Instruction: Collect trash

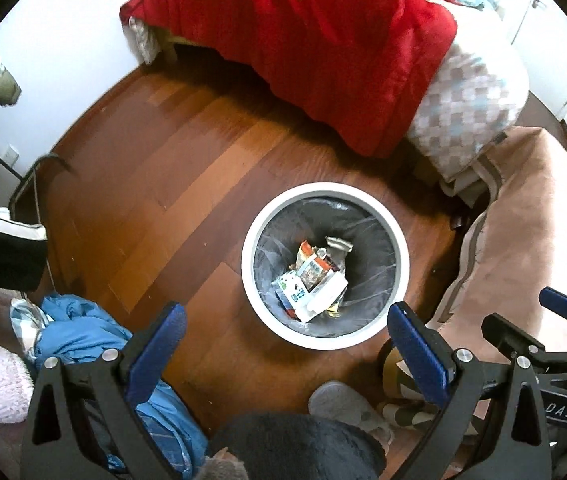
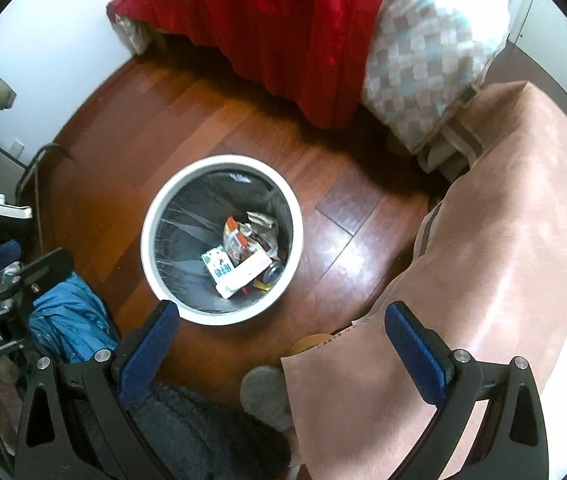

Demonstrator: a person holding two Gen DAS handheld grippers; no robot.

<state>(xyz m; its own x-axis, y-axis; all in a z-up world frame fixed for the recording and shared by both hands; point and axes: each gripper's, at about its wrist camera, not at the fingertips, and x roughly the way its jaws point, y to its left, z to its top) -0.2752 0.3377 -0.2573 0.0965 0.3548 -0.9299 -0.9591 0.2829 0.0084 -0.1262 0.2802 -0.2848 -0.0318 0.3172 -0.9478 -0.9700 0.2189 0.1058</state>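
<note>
The white bin [image 1: 325, 266] is standing on the wood floor [image 1: 187, 208] between the bed and the person, lined with a grey bag [image 1: 367, 256] and holding a small heap of wrappers and cartons [image 1: 315, 280] at its bottom; by that, some collecting looks done, though the bin is far from full and I cannot tell what rubbish is waiting elsewhere. Both tongs are hanging above it spread wide and carrying nothing: the left gripper [image 1: 283, 336] nearly over the rim, the right gripper [image 2: 281, 332] off to the bin's right. Room is lying open on the bare boards to the bin's left and front; the red blanket [image 1: 323, 60] is crowding behind, the pink cushion [image 2: 503, 240] on the right, blue cloth [image 1: 79, 336] near the left.
</note>
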